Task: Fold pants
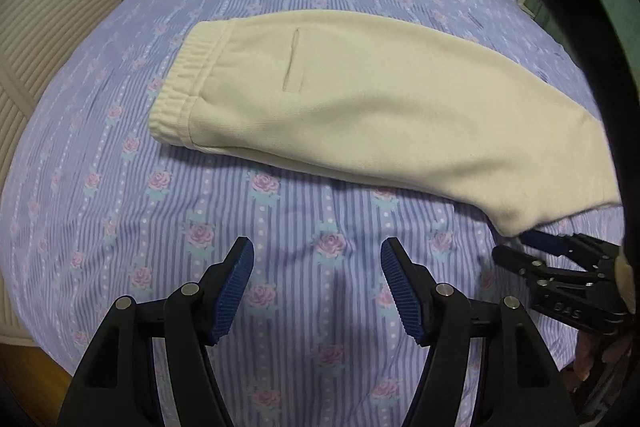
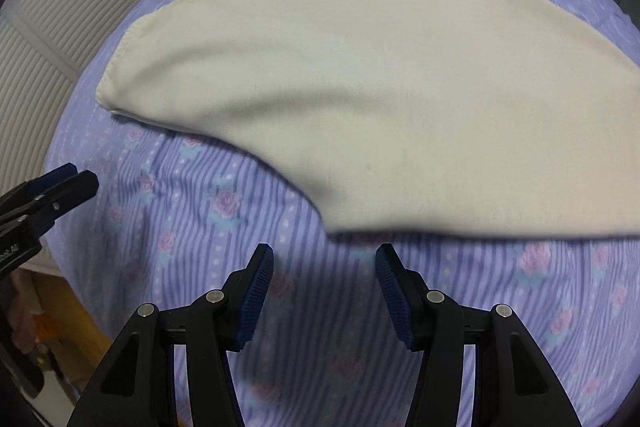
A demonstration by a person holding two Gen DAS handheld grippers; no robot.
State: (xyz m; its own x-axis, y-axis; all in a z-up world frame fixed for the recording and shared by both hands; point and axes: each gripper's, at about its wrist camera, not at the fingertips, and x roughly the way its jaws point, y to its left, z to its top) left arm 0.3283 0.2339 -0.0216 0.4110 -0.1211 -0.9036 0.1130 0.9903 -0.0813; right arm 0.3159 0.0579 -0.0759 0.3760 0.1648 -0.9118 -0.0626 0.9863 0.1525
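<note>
Cream pants [image 1: 360,107] lie flat on the bed, folded lengthwise, with the elastic waistband [image 1: 184,79] at the left and a pocket slit showing. In the right wrist view the same pants [image 2: 380,87] fill the middle, their near edge just beyond my fingertips. My left gripper [image 1: 317,259] hovers open over bare sheet, short of the pants' near edge, nothing between its blue pads. My right gripper [image 2: 325,263] is open too and empty, close to the cloth's lower edge. It also shows at the right of the left wrist view as the right gripper [image 1: 520,247], beside the pants' leg end.
A lilac striped sheet with rose print [image 1: 280,307] covers the bed. White louvred doors [image 1: 60,7] stand at the left. The bed's near-left edge drops to a wooden floor [image 1: 24,367]. The left gripper [image 2: 76,179] reaches in at the left of the right wrist view.
</note>
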